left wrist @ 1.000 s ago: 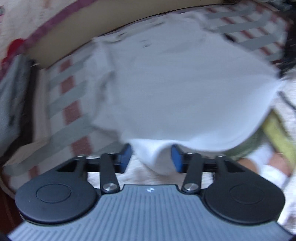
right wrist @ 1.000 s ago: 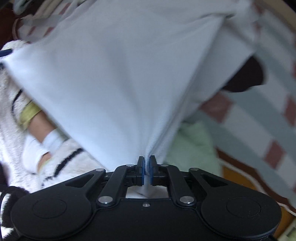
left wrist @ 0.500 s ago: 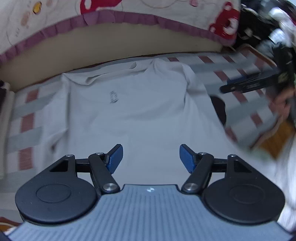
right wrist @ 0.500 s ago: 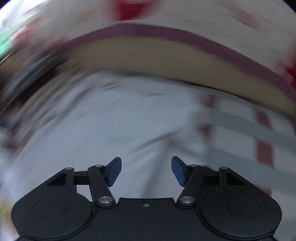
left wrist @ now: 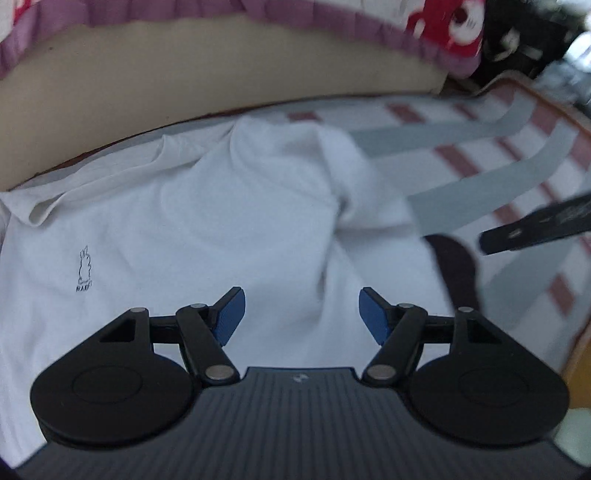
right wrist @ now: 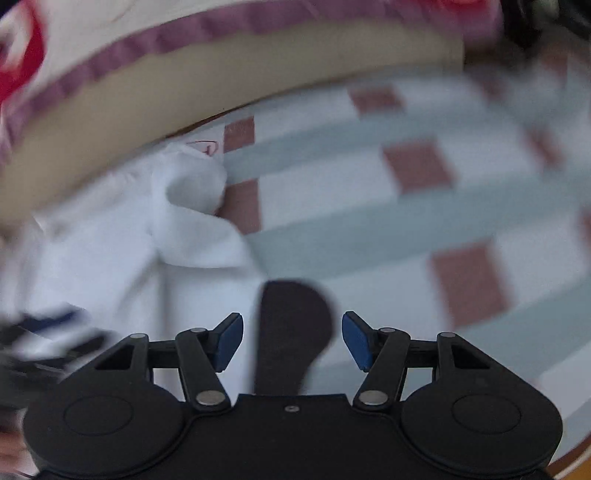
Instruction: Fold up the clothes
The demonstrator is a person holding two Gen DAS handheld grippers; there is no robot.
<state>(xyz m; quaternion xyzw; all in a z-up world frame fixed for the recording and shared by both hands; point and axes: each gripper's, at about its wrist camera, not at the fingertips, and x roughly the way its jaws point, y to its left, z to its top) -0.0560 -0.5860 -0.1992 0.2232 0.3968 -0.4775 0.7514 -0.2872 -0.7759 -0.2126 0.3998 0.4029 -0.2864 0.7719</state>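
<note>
In the left wrist view the left gripper [left wrist: 301, 312] filled the bottom of the frame, its blue-padded fingers [left wrist: 231, 314] spread wide and holding nothing. Just past them, across the centre and left of the frame, the white shirt [left wrist: 192, 229] lay spread out on the checked blanket [left wrist: 498, 162], front up, with a small rabbit print [left wrist: 85, 271] at the left and its collar [left wrist: 122, 177] rumpled toward the upper left. One sleeve [left wrist: 354, 184] was bunched at the upper centre. A dark patch [left wrist: 456, 264] showed on the blanket at the shirt's right edge, and at the far right of the frame part of the right gripper [left wrist: 539, 227] came in as a blurred black bar above the blanket. Farther back ran a tan padded edge [left wrist: 221, 70] and, above it, a cloth with a purple frill and red figures [left wrist: 443, 22].

The right wrist view was blurred. The right gripper [right wrist: 291, 338] sat at the bottom, fingers [right wrist: 354, 339] wide apart and empty, with the dark patch [right wrist: 291, 332] between and just beyond them. Here the shirt [right wrist: 110, 243] took only the left half, its bunched sleeve [right wrist: 195, 199] at centre left, and the blanket's [right wrist: 406, 206] grey bands and red-brown squares filled the right. A blurred dark shape at the lower left edge could not be made out. No rabbit print appeared in this view
</note>
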